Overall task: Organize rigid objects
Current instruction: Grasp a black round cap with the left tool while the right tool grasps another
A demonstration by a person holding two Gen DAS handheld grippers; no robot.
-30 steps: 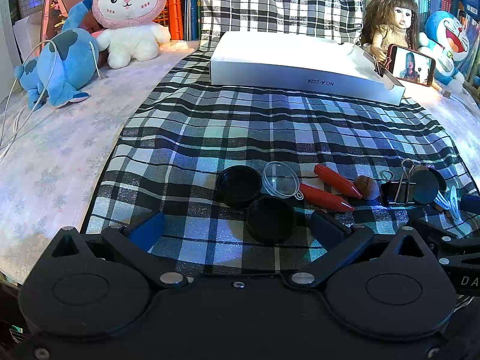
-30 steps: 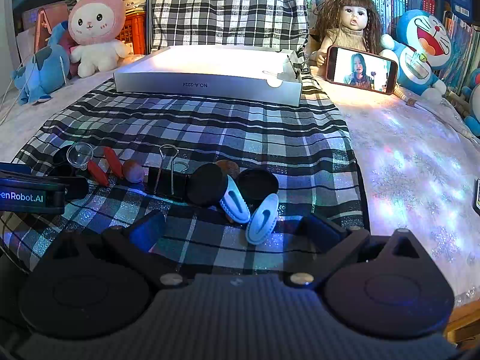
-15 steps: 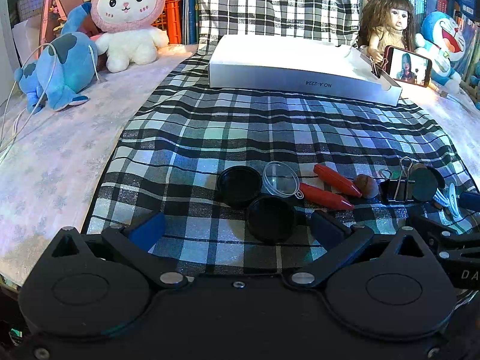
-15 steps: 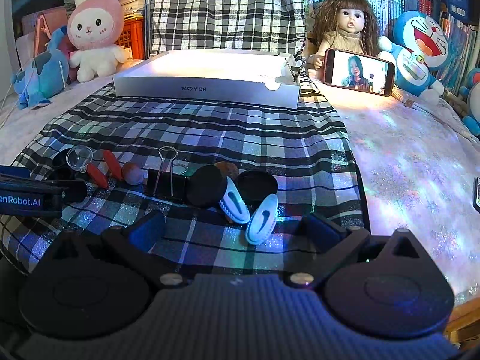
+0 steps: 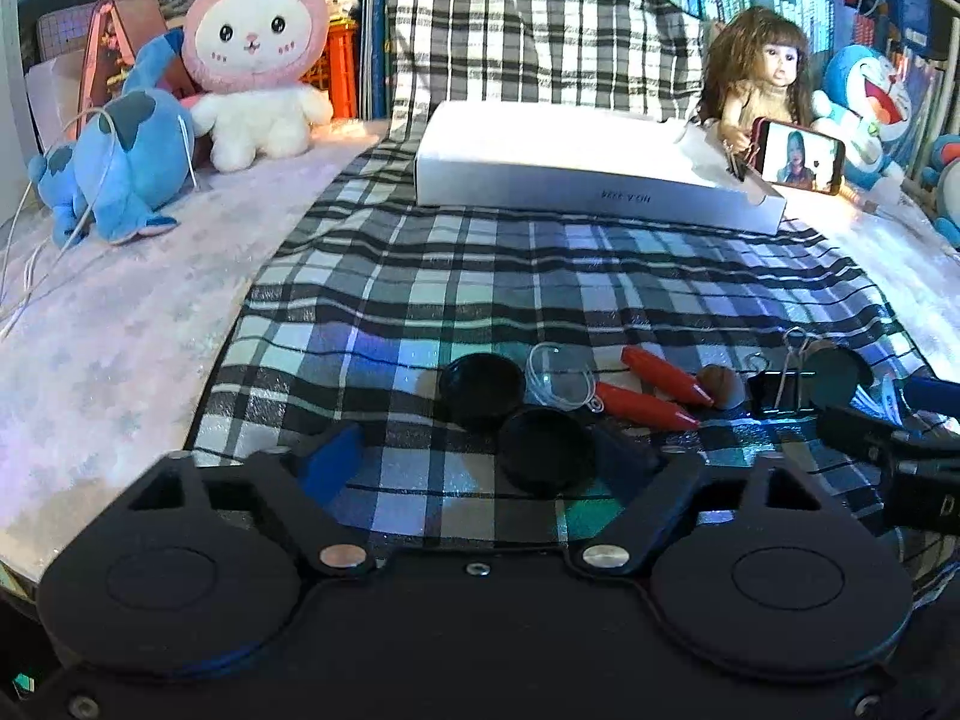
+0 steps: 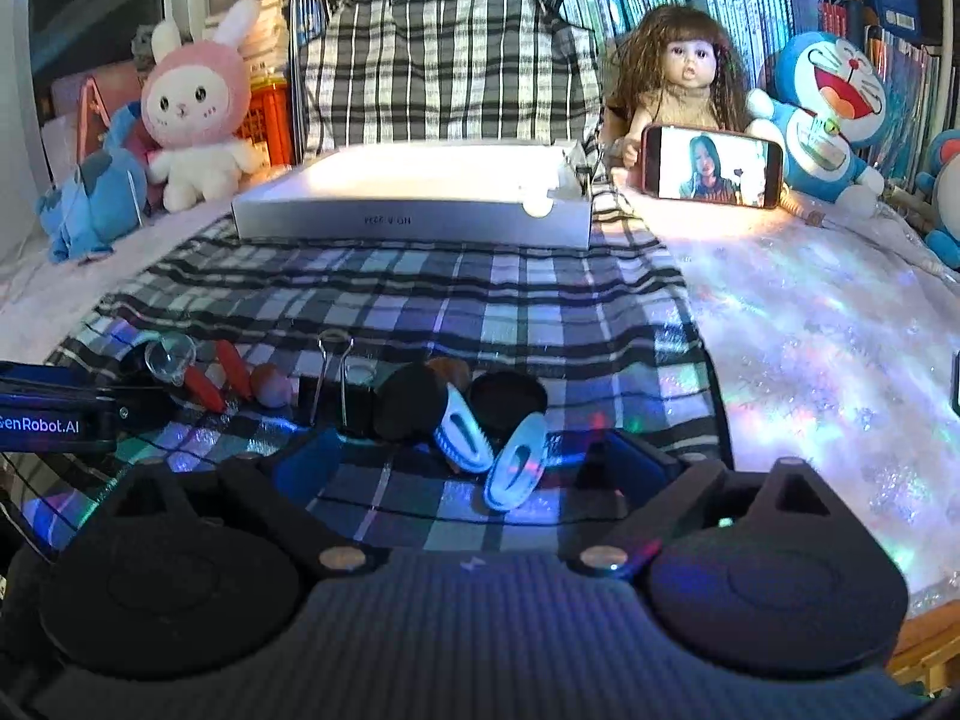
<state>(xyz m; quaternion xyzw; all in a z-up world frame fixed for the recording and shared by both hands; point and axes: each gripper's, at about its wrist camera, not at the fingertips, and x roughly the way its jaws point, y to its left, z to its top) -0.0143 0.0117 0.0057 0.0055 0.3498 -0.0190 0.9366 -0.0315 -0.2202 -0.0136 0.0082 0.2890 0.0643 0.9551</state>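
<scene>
Small items lie in a row on the plaid cloth (image 5: 540,276): two black round lids (image 5: 480,387) (image 5: 546,447), a clear cup (image 5: 558,375), two red pieces (image 5: 663,378), a brown nut (image 5: 723,384), a black binder clip (image 5: 777,393). In the right wrist view I see the binder clip (image 6: 345,396), a black lid (image 6: 414,402), a dark lid (image 6: 507,399) and two white clips (image 6: 462,435) (image 6: 516,468). My left gripper (image 5: 474,462) is open just before the near black lid. My right gripper (image 6: 468,468) is open around the white clips. A white box (image 5: 576,162) lies at the back.
A pink bunny (image 5: 255,60) and blue plush (image 5: 117,168) sit at the back left. A doll (image 6: 678,78), a phone (image 6: 711,165) and a Doraemon toy (image 6: 834,114) sit at the back right. Books stand behind. The table's edge is near on the right.
Both views have tilted up and risen slightly; the items sit a little nearer the fingers. Nothing was taken hold of or moved.
</scene>
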